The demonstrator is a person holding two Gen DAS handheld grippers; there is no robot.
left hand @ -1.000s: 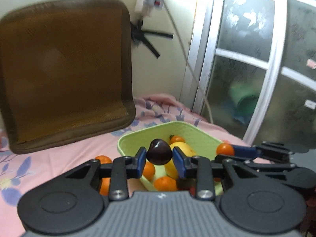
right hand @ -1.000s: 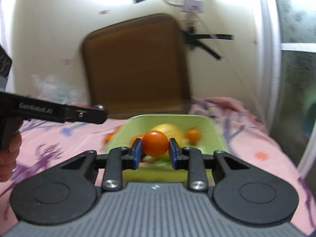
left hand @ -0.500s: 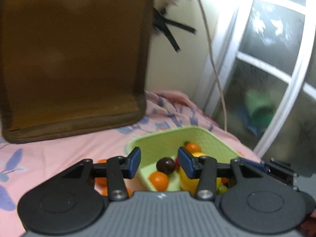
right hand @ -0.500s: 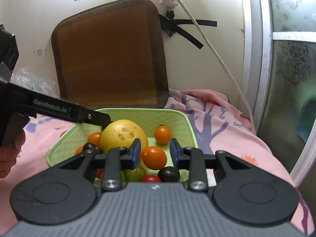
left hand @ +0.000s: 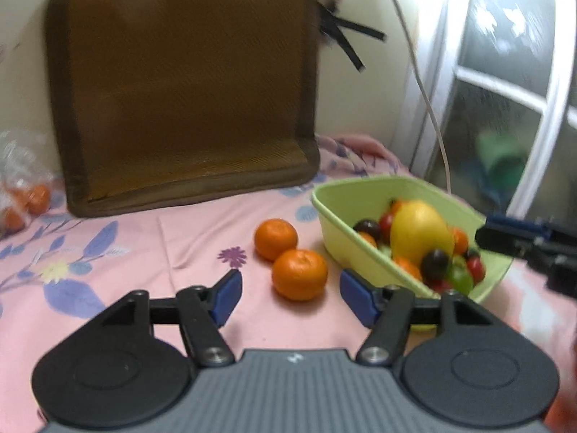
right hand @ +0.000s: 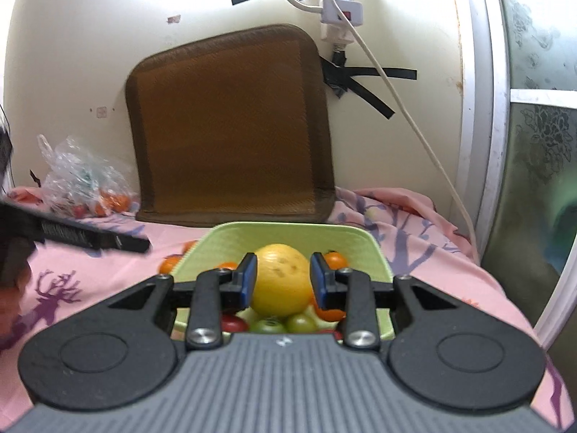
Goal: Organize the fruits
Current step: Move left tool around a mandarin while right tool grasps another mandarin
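A light green basket [left hand: 342,231] holds a big yellow fruit [left hand: 420,232], dark plums, red, orange and green small fruits. Two tangerines lie on the pink sheet left of it: the near tangerine [left hand: 299,274] and the far tangerine [left hand: 276,239]. My left gripper [left hand: 290,285] is low over the sheet, its jaws opening, with the near tangerine just ahead between the fingertips, untouched. My right gripper [right hand: 283,270] hovers over the basket [right hand: 288,225] with its jaws slightly apart and empty; the yellow fruit [right hand: 281,288] lies beyond them.
A brown cushion [left hand: 187,83] leans on the wall behind. A clear plastic bag with more fruit [right hand: 83,184] sits at the far left. A white cable [right hand: 414,119] hangs at the right beside a glass door [left hand: 505,108]. The right gripper's finger [left hand: 505,240] reaches over the basket's right rim.
The left gripper let a dark plum drop into the basket, opened wider and swung left and down to the tangerines. The right gripper released an orange tomato into the basket.
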